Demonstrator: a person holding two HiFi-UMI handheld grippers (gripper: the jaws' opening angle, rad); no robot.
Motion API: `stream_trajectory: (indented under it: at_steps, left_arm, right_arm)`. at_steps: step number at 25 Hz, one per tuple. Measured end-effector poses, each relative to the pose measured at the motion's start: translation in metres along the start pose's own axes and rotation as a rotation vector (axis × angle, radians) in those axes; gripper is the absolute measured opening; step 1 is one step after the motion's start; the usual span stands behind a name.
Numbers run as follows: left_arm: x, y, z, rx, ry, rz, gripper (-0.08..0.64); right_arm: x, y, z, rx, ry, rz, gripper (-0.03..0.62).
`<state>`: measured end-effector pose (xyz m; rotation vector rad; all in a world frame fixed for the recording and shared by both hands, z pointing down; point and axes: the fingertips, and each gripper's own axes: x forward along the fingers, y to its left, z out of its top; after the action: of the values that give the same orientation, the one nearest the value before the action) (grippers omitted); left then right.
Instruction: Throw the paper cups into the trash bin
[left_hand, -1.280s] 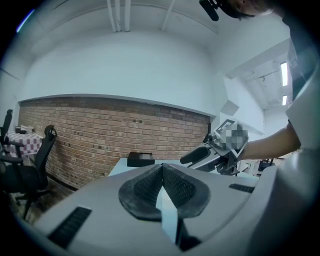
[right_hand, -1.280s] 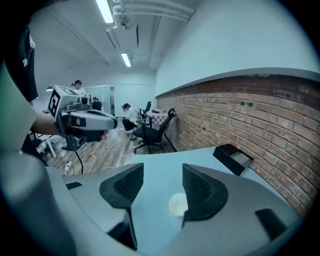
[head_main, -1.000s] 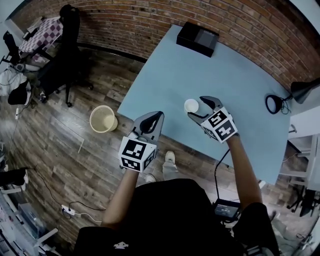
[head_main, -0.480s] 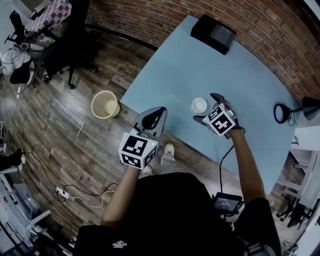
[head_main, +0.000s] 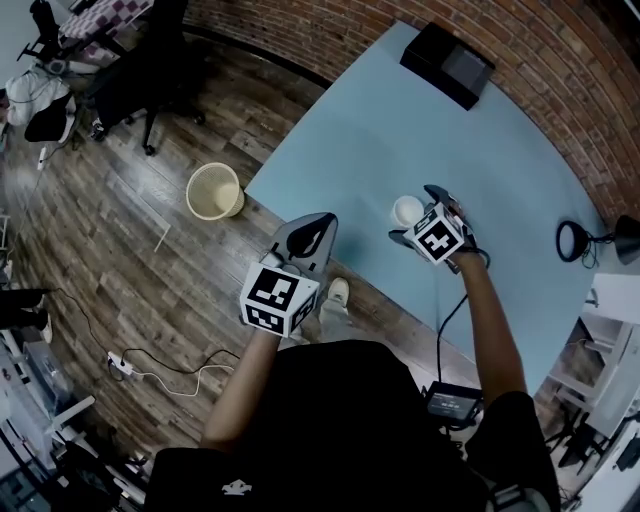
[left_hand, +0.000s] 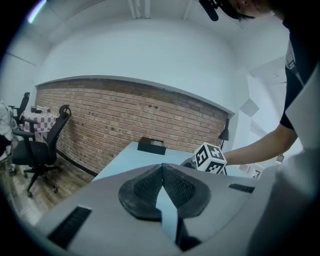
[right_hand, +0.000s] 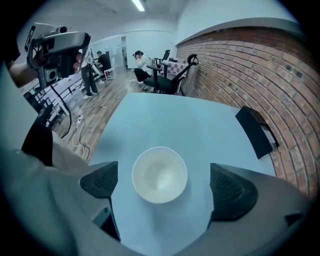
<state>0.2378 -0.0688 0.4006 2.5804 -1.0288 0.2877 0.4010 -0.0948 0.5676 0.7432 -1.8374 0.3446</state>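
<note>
Right gripper view: the jaws of the right gripper (right_hand: 166, 186) are shown wide apart and opening. The paper cup (right_hand: 159, 174) is stood upright, mouth up, between the two pads, and is touched by neither. The cup is borne by the pale blue table (right_hand: 165, 120). Farther ahead and to the right of this gripper, a black box (right_hand: 256, 131) is laid on the table near the brick wall (right_hand: 260, 70).

Left gripper view: the jaws of the left gripper (left_hand: 162, 167) are pressed together at the tips, and nothing is held between them. In the head view, this gripper is held at the near table edge, to the left of the right gripper. The trash bin (head_main: 214, 190) is stood on the wooden floor (head_main: 120, 260), ahead and left of the left gripper, well apart from the cup.
</note>
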Motion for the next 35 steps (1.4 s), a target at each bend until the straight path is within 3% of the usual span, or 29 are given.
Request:
stream_trajectory:
  at_steps: [8,18,29,35]
  left_arm:
    - [0.001,0.008,-0.008,-0.025,0.013,0.024,0.009]
    - [0.004,0.012,-0.005,-0.02,0.011,0.03,0.008]
    - [0.006,0.01,-0.004,-0.02,0.009,0.025,0.009]
    - [0.002,0.01,-0.003,-0.013,0.003,0.04,0.009]
  right_arm:
    - [0.014,-0.003,-0.005,-0.026,0.041,0.023,0.543]
    - [0.019,0.003,-0.006,0.023,0.062,0.082,0.537]
    - [0.017,-0.001,-0.006,0.014,0.066,0.06,0.394]
    - [0.015,0.002,-0.006,0.003,0.066,0.069,0.368]
